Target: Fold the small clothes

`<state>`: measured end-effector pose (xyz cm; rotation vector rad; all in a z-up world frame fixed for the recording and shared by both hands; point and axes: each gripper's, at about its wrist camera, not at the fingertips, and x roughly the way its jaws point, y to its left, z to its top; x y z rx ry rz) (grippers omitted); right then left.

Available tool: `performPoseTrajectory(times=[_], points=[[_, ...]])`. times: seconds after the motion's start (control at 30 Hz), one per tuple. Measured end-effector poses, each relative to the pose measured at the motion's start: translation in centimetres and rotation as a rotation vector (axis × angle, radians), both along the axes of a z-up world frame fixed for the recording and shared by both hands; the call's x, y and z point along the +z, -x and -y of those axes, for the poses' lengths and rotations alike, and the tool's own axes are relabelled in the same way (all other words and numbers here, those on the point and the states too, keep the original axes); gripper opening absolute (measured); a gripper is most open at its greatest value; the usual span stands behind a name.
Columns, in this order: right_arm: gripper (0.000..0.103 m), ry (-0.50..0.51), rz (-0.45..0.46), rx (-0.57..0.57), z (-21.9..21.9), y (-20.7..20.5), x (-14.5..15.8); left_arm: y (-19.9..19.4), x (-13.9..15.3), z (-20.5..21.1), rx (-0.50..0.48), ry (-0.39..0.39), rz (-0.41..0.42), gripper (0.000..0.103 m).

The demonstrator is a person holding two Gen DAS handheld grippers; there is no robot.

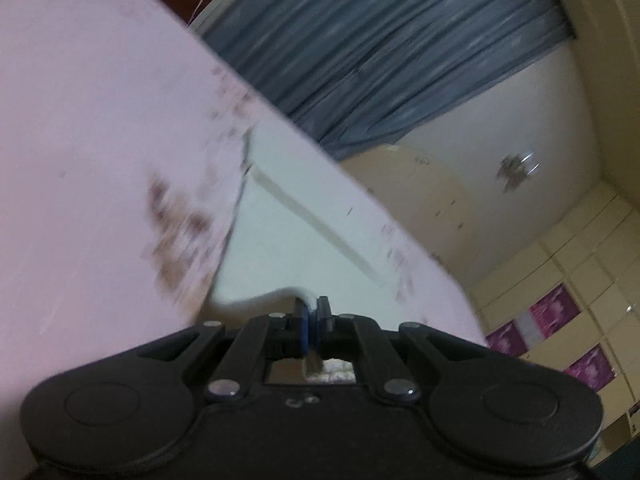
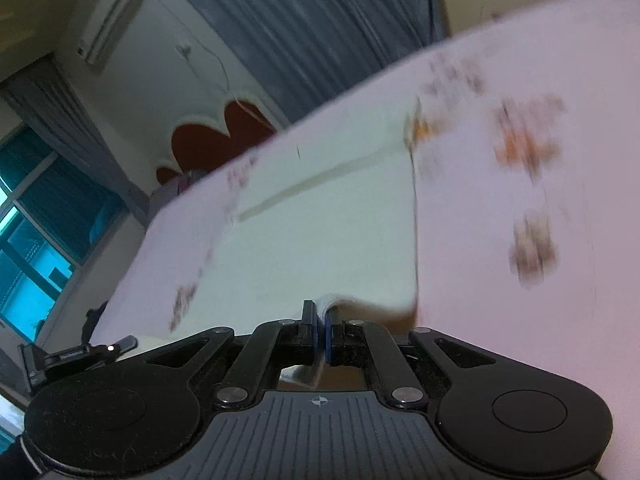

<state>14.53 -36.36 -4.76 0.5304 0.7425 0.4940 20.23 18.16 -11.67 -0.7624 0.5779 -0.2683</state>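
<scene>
I hold two grippers, and both pinch the one cloth (image 1: pixel 304 220). My left gripper (image 1: pixel 313 312) has its jaws clamped on the near edge of this pale cloth, which lies spread on the pink bed (image 1: pixel 80 140). My right gripper (image 2: pixel 322 316) is likewise closed tight on the cloth's (image 2: pixel 320 232) near edge. One grey curtain (image 1: pixel 380 60) hangs behind; one air conditioner (image 2: pixel 110 22) sits on the wall.
</scene>
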Motion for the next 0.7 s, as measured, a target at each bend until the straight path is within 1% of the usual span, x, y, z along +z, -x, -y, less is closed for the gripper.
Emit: performPoseTrajectory(times=[0.17, 0.23, 0.3, 0.4, 0.47, 0.5, 0.63, 0.7], points=[[0.002, 0.049, 0.072, -0.038, -0.7, -6.7, 3.2, -7.5, 2.2, 0.0, -0.004, 0.022, 0.056, 0.003], [0.002, 0.040, 0.074, -0.061, -0.7, -9.8, 3.9, -11.0, 2.7, 0.0, -0.008, 0.021, 0.064, 0.003], [0.002, 0.040, 0.065, -0.088, -0.8, -13.5, 4.0, -15.0, 2.9, 0.0, -0.009, 0.015, 0.058, 0.003], [0.002, 0.026, 0.037, -0.121, -0.6, -18.9, 3.0, -19.9, 2.5, -0.2, -0.015, 0.014, 0.041, 0.003], [0.002, 0.003, 0.002, -0.139, -0.4, -22.6, 1.8, -23.6, 1.6, -0.3, -0.025, 0.003, 0.014, 0.003], [0.002, -0.003, -0.018, -0.150, -0.3, -24.5, 1.0, -24.8, 1.2, -0.3, -0.027, -0.001, -0.002, 0.003], [0.002, -0.025, -0.106, -0.177, -0.2, -30.2, -2.0, -30.6, -1.8, -0.6, -0.041, -0.019, -0.080, 0.003], [0.002, -0.032, -0.151, -0.187, -0.2, -32.5, -3.8, -32.6, -3.3, -0.9, -0.045, -0.022, -0.122, 0.003]])
